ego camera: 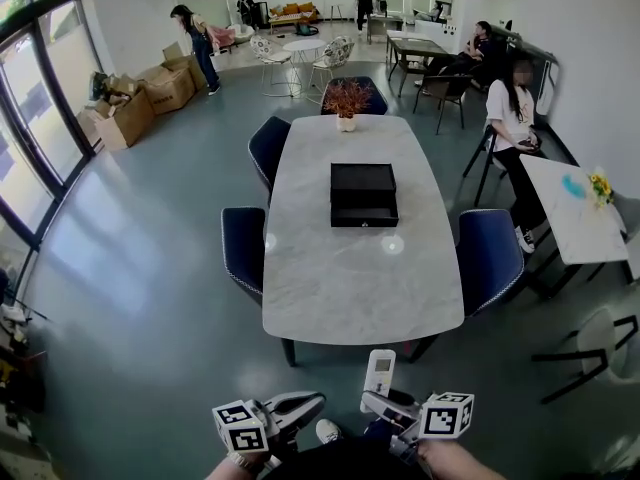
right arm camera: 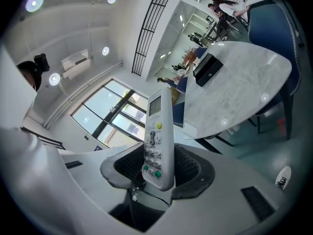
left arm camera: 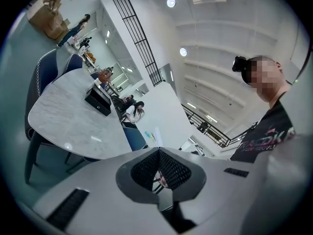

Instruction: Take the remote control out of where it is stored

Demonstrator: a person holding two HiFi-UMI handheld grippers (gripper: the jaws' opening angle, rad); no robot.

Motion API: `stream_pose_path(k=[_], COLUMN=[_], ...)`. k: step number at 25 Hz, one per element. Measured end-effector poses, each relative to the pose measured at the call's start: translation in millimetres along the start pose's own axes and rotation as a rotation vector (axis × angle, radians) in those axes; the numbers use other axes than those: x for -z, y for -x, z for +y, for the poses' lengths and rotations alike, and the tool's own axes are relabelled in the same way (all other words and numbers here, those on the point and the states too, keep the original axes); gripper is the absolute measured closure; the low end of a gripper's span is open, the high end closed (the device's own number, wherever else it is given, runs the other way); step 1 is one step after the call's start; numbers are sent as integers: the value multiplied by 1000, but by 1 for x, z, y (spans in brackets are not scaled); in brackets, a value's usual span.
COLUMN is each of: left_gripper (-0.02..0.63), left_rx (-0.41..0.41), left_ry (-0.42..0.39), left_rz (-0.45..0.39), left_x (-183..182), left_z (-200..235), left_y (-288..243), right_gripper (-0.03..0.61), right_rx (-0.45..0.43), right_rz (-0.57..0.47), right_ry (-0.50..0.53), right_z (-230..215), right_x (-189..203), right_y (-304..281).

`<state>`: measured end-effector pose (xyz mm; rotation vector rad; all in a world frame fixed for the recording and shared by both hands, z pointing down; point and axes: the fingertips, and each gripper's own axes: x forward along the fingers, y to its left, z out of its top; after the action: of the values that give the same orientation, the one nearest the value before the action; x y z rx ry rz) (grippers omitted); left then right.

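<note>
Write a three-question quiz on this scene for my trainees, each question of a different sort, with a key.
1. True or false: the left gripper holds the remote control.
2. Multiple choice: the black box sits A) on the table, B) on the floor, C) on a blue chair.
3. Short answer: what stands at the table's far end, beyond the black box?

Key: 1 false: its jaws are together on nothing, and the right gripper is clamped on the remote control. 2 A. 3 a potted plant.
</note>
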<state>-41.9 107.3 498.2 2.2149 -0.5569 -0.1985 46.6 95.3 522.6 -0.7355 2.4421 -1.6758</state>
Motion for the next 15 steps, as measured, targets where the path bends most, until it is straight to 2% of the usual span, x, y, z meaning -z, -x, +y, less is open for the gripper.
stream_pose_path(k=[5, 9, 15], left_gripper=[607, 607, 607], left_rx=[2, -6, -1], left_ry=[-8, -15, -19], left_rz=[-8, -12, -8], left_x=[4, 7, 10], left_z=[-6, -10, -15], left_y=[-8, -12, -14], right_gripper=[402, 402, 402], right_rx=[-12, -35, -53], right_rz=[6, 9, 28], right_ry=[39, 24, 54], right_z=[5, 8, 14], right_x=[4, 8, 13], right_y=[9, 14, 13])
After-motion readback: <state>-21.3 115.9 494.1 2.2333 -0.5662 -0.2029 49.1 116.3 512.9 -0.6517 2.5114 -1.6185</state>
